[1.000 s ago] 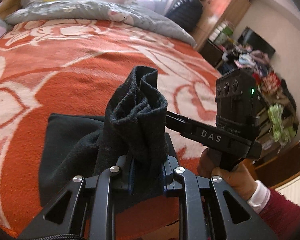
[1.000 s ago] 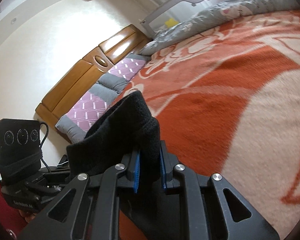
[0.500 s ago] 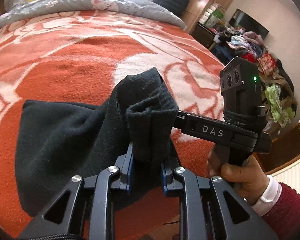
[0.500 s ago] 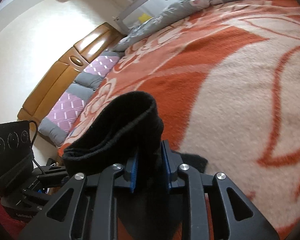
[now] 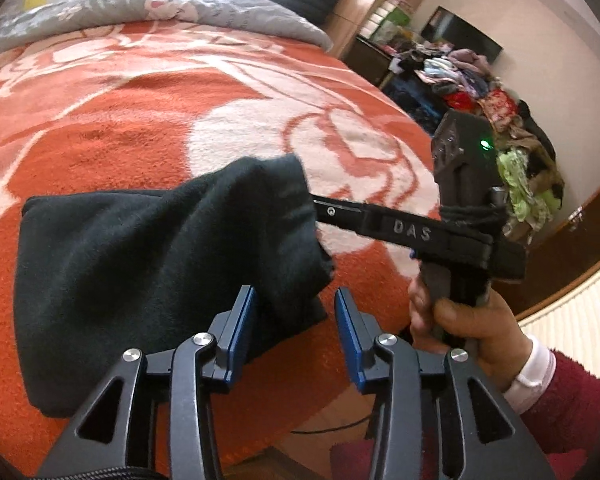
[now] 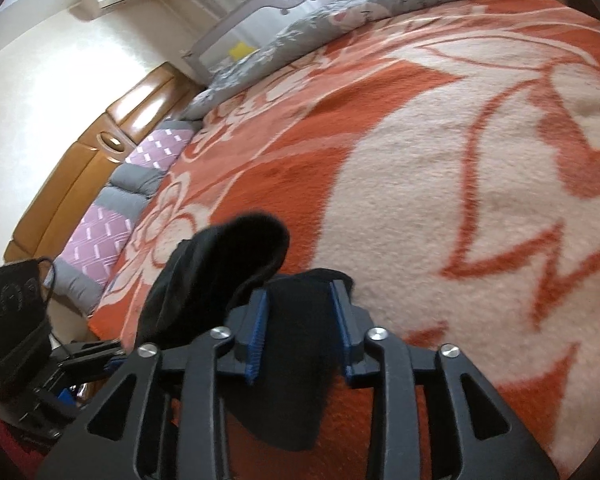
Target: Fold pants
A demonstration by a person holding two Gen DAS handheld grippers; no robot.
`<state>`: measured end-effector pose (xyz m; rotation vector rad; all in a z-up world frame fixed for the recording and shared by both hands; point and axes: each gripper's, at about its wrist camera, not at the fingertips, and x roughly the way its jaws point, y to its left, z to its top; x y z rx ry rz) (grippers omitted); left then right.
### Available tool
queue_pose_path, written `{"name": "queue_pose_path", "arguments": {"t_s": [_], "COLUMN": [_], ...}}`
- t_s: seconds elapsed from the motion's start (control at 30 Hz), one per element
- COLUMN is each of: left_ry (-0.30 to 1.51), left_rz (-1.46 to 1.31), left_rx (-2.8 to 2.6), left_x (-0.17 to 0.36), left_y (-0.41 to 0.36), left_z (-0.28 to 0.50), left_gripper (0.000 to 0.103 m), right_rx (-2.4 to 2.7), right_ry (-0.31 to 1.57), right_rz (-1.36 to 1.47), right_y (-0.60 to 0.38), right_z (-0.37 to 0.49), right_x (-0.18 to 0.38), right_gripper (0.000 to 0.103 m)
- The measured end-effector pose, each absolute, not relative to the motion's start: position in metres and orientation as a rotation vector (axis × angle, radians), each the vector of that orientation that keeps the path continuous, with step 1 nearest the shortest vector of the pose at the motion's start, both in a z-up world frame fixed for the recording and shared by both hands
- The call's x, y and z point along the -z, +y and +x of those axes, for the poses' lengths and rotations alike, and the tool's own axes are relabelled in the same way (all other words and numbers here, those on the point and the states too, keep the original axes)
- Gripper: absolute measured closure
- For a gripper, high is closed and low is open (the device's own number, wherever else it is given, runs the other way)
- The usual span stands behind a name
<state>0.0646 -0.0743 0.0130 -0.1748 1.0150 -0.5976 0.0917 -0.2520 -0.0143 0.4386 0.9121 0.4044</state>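
Observation:
The black pants (image 5: 140, 264) lie folded in a thick bundle on the orange and white blanket (image 5: 140, 112), close to the bed's near edge. My left gripper (image 5: 296, 320) hangs just above the bundle's right end; its jaws are opening and a fold of cloth sags between the blue pads, which no longer squeeze it. A hand (image 5: 460, 320) holds the right gripper, whose finger (image 5: 340, 212) reaches into the bundle's far right corner. In the right wrist view my right gripper (image 6: 300, 320) is opening too, with the black pants (image 6: 228, 264) loose between its pads.
A grey quilt (image 5: 180, 4) lies along the bed's far side. Piled clothes (image 5: 480, 92) stand on furniture to the right. Wooden cabinets (image 6: 80, 168) and purple-grey cushions (image 6: 112, 216) line the left wall. Bare floor shows beyond the blanket's near edge.
Both grippers lowered the raised fold onto the bundle and moved forward over the bed. Both sets of jaws, shut on the cloth before, now stand apart, and the cloth has slumped.

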Motion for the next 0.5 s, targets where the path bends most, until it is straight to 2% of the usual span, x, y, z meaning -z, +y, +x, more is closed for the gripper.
{"name": "queue_pose_path", "arguments": {"t_s": [0.03, 0.27, 0.4, 0.5], "left_ry": [1.009, 0.977, 0.962, 0.955], "left_rz": [-0.171, -0.23, -0.283, -0.318], "left_rx": [0.6, 0.564, 0.488, 0.425], "left_x": [-0.016, -0.027, -0.03, -0.032], "left_y": [-0.073, -0.044, -0.015, 0.006], "left_z": [0.062, 0.053, 0.053, 0.055], "left_gripper": [0.059, 0.054, 0.052, 0.049], "right_rx": [-0.38, -0.304, -0.301, -0.316], "right_ry": [0.906, 0.849, 0.808, 0.789], "right_rz": [0.442, 0.468, 0.422, 0.361], "right_y": [-0.256, -0.265, -0.251, -0.231], "right_z": [0.09, 0.081, 0.078, 0.077], "right_x": [0.012, -0.013, -0.032, -0.046], "right_gripper": [0.056, 0.051, 0.038, 0.036]}}
